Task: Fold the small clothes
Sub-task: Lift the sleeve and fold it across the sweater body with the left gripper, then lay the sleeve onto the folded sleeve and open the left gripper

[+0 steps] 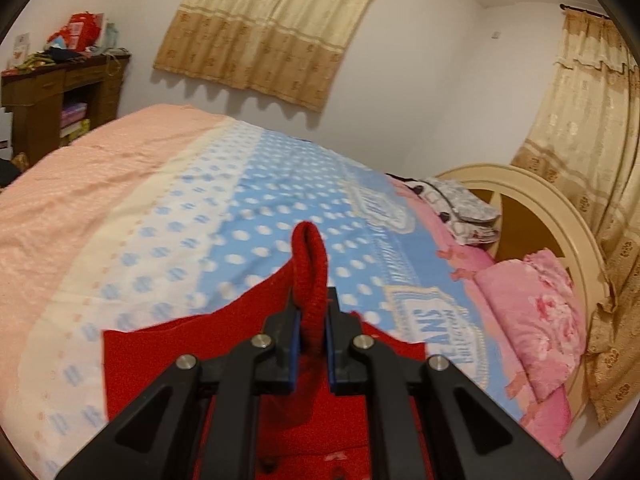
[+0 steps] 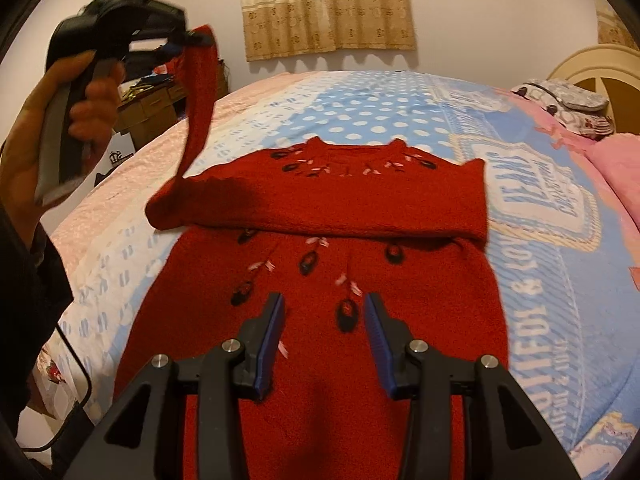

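A small red knitted sweater (image 2: 320, 264) with dark and pink embroidery lies face up on the bed. Its right sleeve (image 2: 340, 216) is folded across the chest. The left sleeve (image 2: 198, 92) is lifted high above the bed at the left, its cuff (image 1: 310, 280) pinched in my left gripper (image 1: 312, 320), which is shut on it; the same gripper (image 2: 192, 38) shows in a hand at upper left of the right wrist view. My right gripper (image 2: 324, 320) hovers open over the sweater's lower front, with nothing between its blue pads (image 2: 270, 344).
The bed carries a blue dotted and pink quilt (image 2: 380, 112). Pink pillows (image 1: 536, 320) and a folded patterned cloth (image 1: 464, 208) lie by the cream headboard (image 1: 532, 200). A wooden cabinet (image 1: 60, 100) stands beyond the bed's far side. A black cable (image 2: 76, 364) hangs at left.
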Available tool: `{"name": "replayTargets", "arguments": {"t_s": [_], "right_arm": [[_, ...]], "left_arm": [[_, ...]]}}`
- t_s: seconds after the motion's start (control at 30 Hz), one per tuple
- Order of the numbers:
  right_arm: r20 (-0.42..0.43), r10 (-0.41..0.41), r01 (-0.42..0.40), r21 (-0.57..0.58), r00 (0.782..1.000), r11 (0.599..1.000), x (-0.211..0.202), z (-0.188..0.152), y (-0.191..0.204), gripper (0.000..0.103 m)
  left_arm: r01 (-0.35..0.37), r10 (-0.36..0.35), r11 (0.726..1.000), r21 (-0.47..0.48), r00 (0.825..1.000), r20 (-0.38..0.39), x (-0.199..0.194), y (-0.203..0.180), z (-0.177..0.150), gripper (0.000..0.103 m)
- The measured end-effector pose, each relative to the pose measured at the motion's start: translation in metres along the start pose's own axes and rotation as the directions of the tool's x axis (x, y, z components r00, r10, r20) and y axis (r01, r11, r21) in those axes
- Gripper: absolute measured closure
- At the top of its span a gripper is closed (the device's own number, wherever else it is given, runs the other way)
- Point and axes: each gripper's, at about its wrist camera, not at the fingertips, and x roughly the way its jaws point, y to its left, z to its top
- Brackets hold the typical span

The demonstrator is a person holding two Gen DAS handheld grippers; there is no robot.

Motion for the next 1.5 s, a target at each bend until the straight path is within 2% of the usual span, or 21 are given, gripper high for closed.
{"name": "replayTargets", "arguments": {"t_s": [0.2, 0.47, 0.67, 0.87, 1.1, 1.2, 1.23, 1.27, 1.3, 1.33, 1.37, 1.43, 1.5], "right_arm": [[-0.003, -0.013, 0.013, 0.026, 1.0, 1.0, -0.011, -0.012, -0.013, 0.06], [-0.017, -0.017, 0.018, 0.067, 1.0, 0.998, -0.012, -0.026, -0.03, 0.06], [-0.012, -0.02, 0.021, 0.095, 1.0, 0.995, -0.016, -0.033, -0.04, 0.06], [-0.018, -0.028, 0.03, 0.122, 0.999, 0.992, -0.017, -0.041, -0.05, 0.06], [-0.008, -0.029, 0.03, 0.15, 1.0, 0.988, -0.023, -0.048, -0.059, 0.059], [-0.012, -0.036, 0.037, 0.156, 0.999, 0.987, -0.023, -0.049, -0.062, 0.059], [-0.013, -0.037, 0.038, 0.157, 0.999, 0.987, -0.023, -0.049, -0.062, 0.059], [-0.015, -0.037, 0.039, 0.157, 0.999, 0.987, -0.022, -0.048, -0.062, 0.059], [-0.017, -0.037, 0.04, 0.155, 0.999, 0.987, -0.022, -0.047, -0.061, 0.059], [-0.016, -0.038, 0.04, 0.15, 0.999, 0.988, -0.024, -0.046, -0.06, 0.059], [-0.012, -0.039, 0.041, 0.146, 0.999, 0.988, -0.025, -0.045, -0.06, 0.059], [-0.006, -0.039, 0.04, 0.142, 0.999, 0.989, -0.027, -0.042, -0.06, 0.059], [0.0, -0.032, 0.032, 0.142, 0.999, 0.989, -0.029, -0.035, -0.061, 0.055]], "left_arm": [[0.061, -0.061, 0.998, 0.021, 0.998, -0.02, 0.021, -0.05, -0.004, 0.093], [0.072, -0.069, 0.996, 0.061, 0.996, -0.052, 0.05, -0.089, -0.016, 0.093], [0.076, -0.067, 0.993, 0.085, 0.992, -0.102, 0.075, -0.114, -0.038, 0.093], [0.062, -0.037, 0.985, 0.164, 0.988, -0.15, 0.099, -0.14, -0.068, 0.093], [-0.003, 0.05, 0.977, 0.215, 0.976, -0.211, 0.129, -0.132, -0.1, 0.09], [-0.015, 0.077, 0.966, 0.257, 0.969, -0.233, 0.131, -0.129, -0.112, 0.08], [-0.019, 0.089, 0.957, 0.29, 0.969, -0.229, 0.125, -0.128, -0.117, 0.071], [-0.026, 0.101, 0.946, 0.323, 0.971, -0.219, 0.12, -0.127, -0.121, 0.056], [-0.036, 0.113, 0.932, 0.361, 0.974, -0.195, 0.111, -0.125, -0.124, 0.048], [-0.046, 0.121, 0.923, 0.381, 0.977, -0.174, 0.103, -0.12, -0.126, 0.036], [-0.062, 0.131, 0.912, 0.405, 0.981, -0.145, 0.092, -0.113, -0.129, 0.031], [-0.084, 0.15, 0.899, 0.43, 0.981, -0.123, 0.074, -0.092, -0.132, 0.027], [-0.121, 0.19, 0.893, 0.434, 0.974, -0.12, 0.059, -0.061, -0.134, 0.024]]}}
